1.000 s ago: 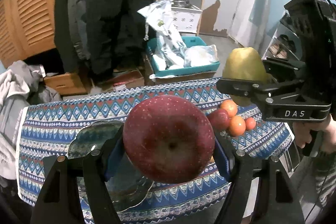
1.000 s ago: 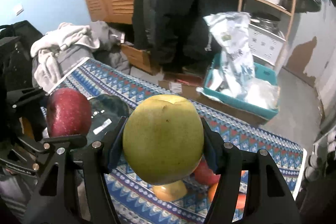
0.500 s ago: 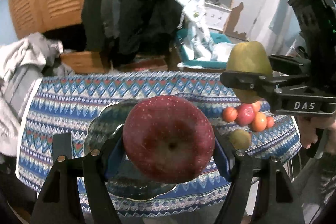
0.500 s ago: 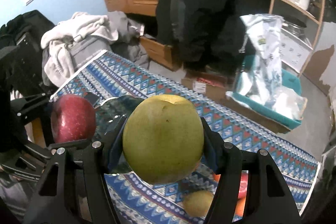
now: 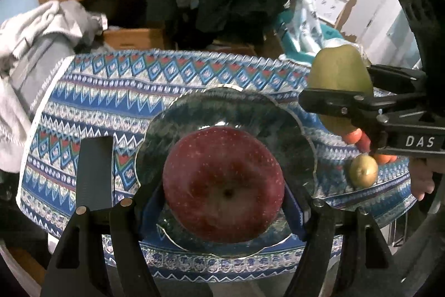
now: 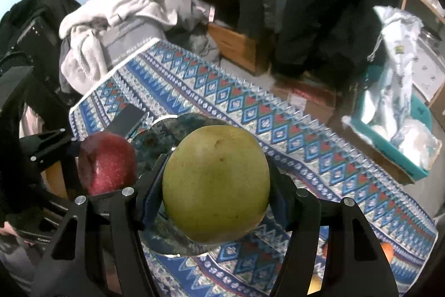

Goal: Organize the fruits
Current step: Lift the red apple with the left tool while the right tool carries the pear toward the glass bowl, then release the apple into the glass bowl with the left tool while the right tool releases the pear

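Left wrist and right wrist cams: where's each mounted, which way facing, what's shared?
Left wrist: on the left gripper, looking along its fingers at the held red apple over the glass plate; the right gripper shows at right.
Right wrist: on the right gripper, facing the held green fruit; the left gripper shows at left.
Shared: both fruits, plate, patterned tablecloth.

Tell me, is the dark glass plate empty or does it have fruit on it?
Empty, as far as visible. The plate shows bare glass; the red apple is held above it.
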Demonstrator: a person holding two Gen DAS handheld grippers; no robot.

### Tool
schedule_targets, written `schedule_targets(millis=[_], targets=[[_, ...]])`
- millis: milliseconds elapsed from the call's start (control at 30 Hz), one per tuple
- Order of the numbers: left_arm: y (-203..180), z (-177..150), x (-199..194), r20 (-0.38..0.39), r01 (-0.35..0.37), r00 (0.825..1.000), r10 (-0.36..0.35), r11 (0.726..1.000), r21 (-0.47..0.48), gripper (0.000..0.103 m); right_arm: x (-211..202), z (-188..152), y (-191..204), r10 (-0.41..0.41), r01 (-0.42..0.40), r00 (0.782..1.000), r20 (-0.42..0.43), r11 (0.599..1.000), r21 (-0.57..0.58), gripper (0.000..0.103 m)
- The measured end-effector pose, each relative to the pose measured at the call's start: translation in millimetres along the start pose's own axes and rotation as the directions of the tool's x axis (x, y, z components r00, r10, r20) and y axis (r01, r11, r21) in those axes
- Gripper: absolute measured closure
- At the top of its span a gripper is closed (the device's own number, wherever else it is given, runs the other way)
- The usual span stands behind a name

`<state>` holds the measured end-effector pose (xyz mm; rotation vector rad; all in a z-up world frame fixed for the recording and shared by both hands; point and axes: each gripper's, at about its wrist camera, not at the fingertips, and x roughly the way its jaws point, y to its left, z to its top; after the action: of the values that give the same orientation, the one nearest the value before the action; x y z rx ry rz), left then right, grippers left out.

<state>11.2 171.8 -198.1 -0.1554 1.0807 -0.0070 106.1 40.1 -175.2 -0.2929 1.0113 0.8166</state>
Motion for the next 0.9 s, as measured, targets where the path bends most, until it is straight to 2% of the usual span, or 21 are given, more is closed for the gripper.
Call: schedule_targets(millis=[400, 533, 900], targets=[[13.0, -14.2, 44.8, -0.113, -0.041, 0.993, 0.039, 0.999, -0.023, 0.027, 59.2, -17.9, 4.6, 0.030, -0.028, 0.990, -0.139, 0.999, 0.019, 0.038], [14.8, -20.0, 58.3, -0.164, -0.033, 0.986, 0.026, 0.999, -0.041, 0.027, 72.4, -27.6, 4.9, 0.028, -0.025, 0.983, -0.179, 1.000, 0.017, 0.038], [13.7, -29.6, 81.7, -0.254, -0.086, 0.964, 0.079, 0.996, -0.016, 0.027, 90.3, -46.0, 0.6, 0.022, -0.017, 0.971, -0.237, 1.000, 0.023, 0.038]])
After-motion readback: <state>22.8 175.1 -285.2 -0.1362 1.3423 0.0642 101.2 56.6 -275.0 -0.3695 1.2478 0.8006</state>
